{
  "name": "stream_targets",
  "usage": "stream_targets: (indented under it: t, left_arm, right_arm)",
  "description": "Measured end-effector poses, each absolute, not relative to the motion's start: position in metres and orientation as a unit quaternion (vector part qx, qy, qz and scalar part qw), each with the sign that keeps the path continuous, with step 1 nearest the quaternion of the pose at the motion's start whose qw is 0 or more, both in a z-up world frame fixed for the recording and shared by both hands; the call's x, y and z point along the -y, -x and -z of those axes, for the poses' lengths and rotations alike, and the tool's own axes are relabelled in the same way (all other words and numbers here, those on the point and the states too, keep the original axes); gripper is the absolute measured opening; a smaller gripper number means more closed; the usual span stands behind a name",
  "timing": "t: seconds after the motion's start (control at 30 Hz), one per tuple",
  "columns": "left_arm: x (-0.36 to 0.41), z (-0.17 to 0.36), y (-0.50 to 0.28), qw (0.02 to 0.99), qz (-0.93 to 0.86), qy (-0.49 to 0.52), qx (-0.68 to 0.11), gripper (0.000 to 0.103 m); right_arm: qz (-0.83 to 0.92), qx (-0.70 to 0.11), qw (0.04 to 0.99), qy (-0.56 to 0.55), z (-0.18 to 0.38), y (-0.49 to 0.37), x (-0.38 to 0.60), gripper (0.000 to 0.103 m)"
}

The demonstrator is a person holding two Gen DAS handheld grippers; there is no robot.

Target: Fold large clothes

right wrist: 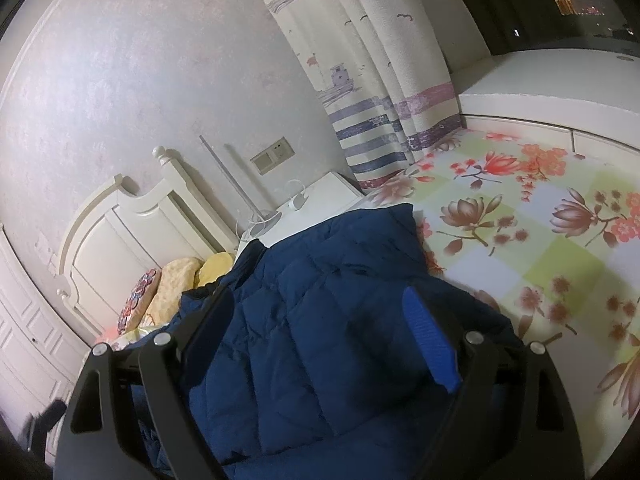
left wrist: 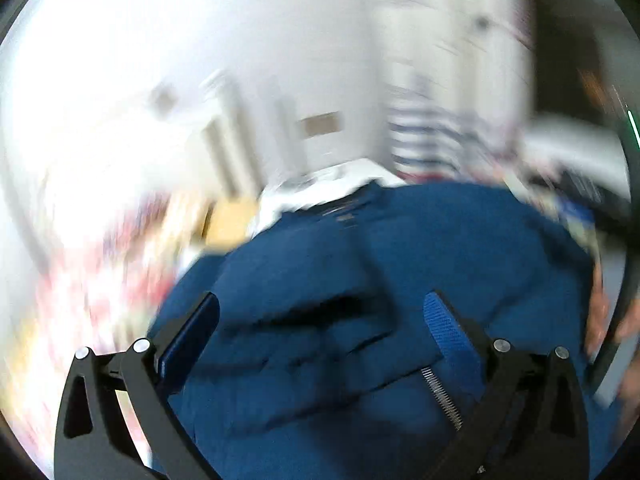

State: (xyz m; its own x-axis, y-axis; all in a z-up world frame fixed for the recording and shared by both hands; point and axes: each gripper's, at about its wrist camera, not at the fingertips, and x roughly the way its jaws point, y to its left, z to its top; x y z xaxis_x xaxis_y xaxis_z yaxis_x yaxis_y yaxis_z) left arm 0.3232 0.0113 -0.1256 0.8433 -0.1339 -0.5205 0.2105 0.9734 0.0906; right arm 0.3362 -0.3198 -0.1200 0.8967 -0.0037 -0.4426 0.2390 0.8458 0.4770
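Observation:
A dark blue quilted jacket (right wrist: 332, 248) lies crumpled on the bed, its far edge near the nightstand. My right gripper (right wrist: 319, 292) hovers over it, jaws wide apart. The jacket shows in the gap below the blue pads (right wrist: 428, 344), and they do not press on it. The left wrist view is heavily blurred. There the same jacket (left wrist: 420, 240) fills the lower half, and my left gripper (left wrist: 322, 300) stands open over it with nothing pinched between its fingers (left wrist: 448, 332).
The bed's floral sheet (right wrist: 540, 220) spreads to the right of the jacket. Yellow pillows (right wrist: 180, 280) lean on the white headboard (right wrist: 120, 232) at left. A white nightstand (right wrist: 320, 200) and a striped curtain (right wrist: 368, 140) stand behind. A person's hand (left wrist: 600, 320) shows at the right edge.

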Motion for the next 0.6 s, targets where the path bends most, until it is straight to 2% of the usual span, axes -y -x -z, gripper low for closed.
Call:
stream_targets:
  t: [0.07, 0.17, 0.4, 0.5, 0.6]
  left_arm:
    - [-0.075, 0.137, -0.34, 0.944, 0.056, 0.053, -0.321, 0.097]
    - [-0.13, 0.155, -0.353, 0.92, 0.025, 0.132, -0.369, 0.094]
    - [-0.128, 0.19, -0.369, 0.903, 0.024, 0.094, -0.419, 0.095]
    - [-0.135, 0.201, -0.367, 0.896, 0.023, 0.125, -0.426, 0.095]
    - [-0.136, 0.203, -0.365, 0.896, 0.019, 0.129, -0.424, 0.095]
  right_arm:
    - [0.064, -0.22, 0.938, -0.261, 0.12, -0.338, 0.316, 0.085]
    - [0.064, -0.228, 0.939, -0.249, 0.121, -0.341, 0.311, 0.085]
    - [0.045, -0.228, 0.954, -0.187, 0.115, -0.342, 0.285, 0.085]
    - [-0.004, -0.23, 0.962, -0.145, 0.106, -0.341, 0.257, 0.085]
    - [-0.076, -0.235, 0.968, -0.036, 0.089, -0.342, 0.193, 0.085]
